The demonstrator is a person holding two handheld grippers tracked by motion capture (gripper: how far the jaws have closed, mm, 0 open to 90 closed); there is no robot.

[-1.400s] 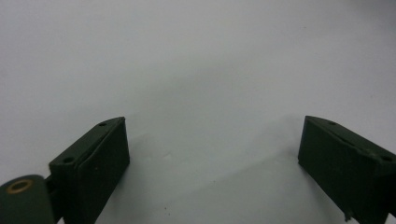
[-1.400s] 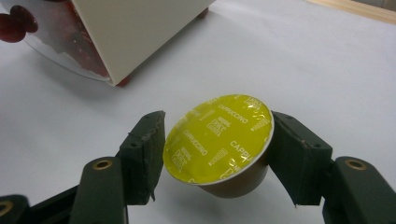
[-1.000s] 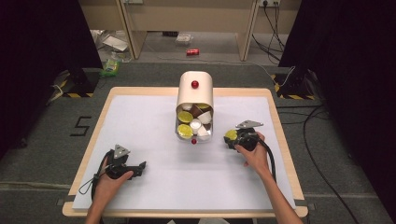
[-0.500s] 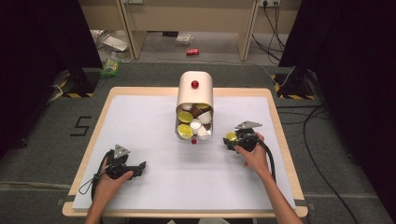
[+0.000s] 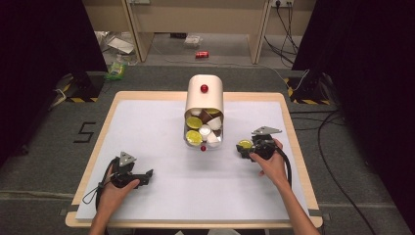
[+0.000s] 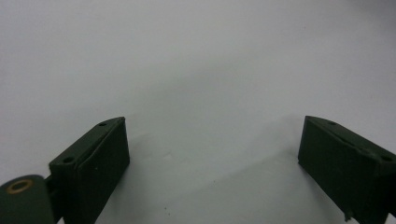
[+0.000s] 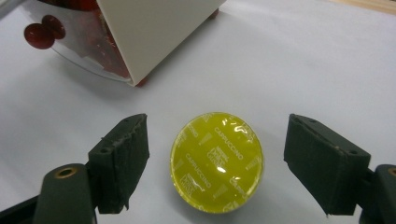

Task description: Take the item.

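Observation:
A yellow coffee capsule [image 7: 217, 162] marked Cappuccino lies on the white table cover, foil side up, between the spread jaws of my right gripper [image 7: 217, 168], which is open and not touching it. From above, the capsule [image 5: 244, 145] sits just left of the right gripper [image 5: 243, 149], to the right of a cream capsule dispenser [image 5: 204, 105] with a red knob. Its open drawer holds several yellow, white and brown capsules [image 5: 200, 133]. My left gripper [image 6: 212, 163] is open over bare white surface, and it rests near the front left of the table [image 5: 147, 176].
The dispenser's corner and clear drawer front with a red knob [image 7: 39, 30] stand close ahead of the right gripper. The white mat [image 5: 147, 127] covers a wooden table. Cables, a red can [image 5: 201, 54] and litter lie on the floor beyond.

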